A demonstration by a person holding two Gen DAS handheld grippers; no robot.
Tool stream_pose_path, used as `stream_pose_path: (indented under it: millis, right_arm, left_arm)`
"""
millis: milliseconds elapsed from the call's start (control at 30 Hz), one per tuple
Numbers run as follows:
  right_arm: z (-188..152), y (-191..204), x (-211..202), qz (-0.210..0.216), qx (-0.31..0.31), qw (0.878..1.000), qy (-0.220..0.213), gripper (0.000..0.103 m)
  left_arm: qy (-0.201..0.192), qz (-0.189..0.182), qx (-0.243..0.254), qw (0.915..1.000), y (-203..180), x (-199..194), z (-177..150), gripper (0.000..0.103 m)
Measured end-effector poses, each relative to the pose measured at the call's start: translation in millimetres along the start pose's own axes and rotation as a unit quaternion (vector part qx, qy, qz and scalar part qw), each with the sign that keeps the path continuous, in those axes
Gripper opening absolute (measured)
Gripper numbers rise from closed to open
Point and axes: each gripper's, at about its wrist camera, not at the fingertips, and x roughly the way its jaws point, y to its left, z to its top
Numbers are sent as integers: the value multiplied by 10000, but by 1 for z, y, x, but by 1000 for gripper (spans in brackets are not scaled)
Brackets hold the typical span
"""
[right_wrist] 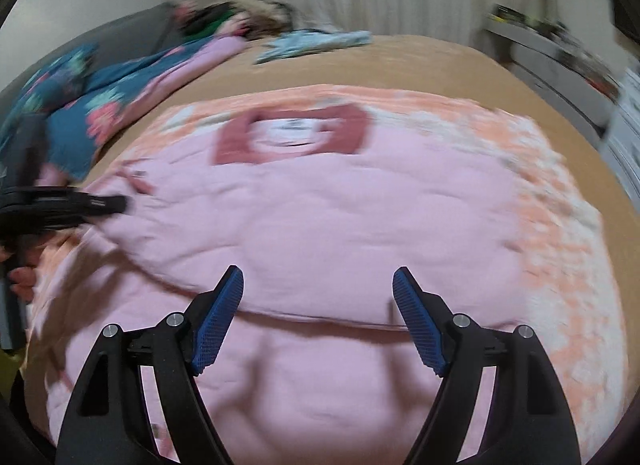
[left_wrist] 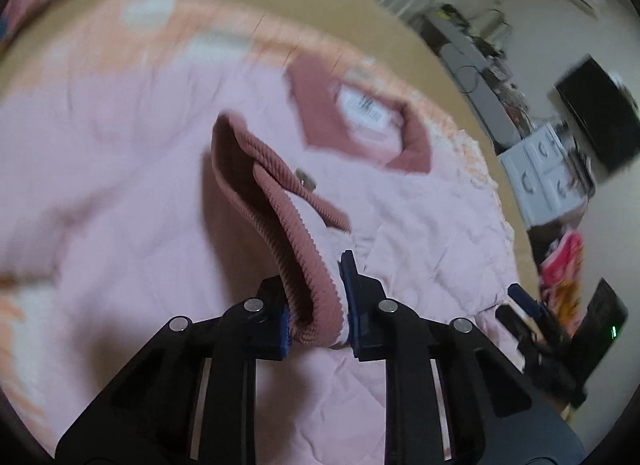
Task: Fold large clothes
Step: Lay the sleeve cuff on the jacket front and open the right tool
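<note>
The left hand-held gripper is clamped on the jacket's ribbed cuff; the right hand-held gripper stands apart above the jacket on the bed.

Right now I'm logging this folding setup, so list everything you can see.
Jacket: one, pale pink, spread flat mid-bed.
Collar: one, dusty rose, far end of jacket, white label inside.
Ribbed cuff: one, dusty rose, clamped and lifted.
Blanket: one, orange-and-white, under jacket.
Bed cover: one, tan, beneath the blanket.
Floral clothes: blue-pink heap, far left.
Light-blue cloth: one, far edge.
Drawer unit: one, white, beside bed.
Left gripper: black, blue pads, shut on cuff.
Right gripper: open, above jacket.
</note>
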Motion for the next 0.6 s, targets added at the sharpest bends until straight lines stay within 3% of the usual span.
stream_pose_path:
  millis: [133,300,600]
  right_arm:
    - [3,-40,-1,-250,623,9977,-19,76]
    - [4,-45,13,-364,755,9964,130,76]
    - [9,-38,50,-467,596,9960,482,79]
  left_arm:
    - [-282,386,472,9977,-6,-11,8,13]
    - [152,685,343,9969,19,23,-7,13]
    - [243,698,406,9964,33,29,-24,14]
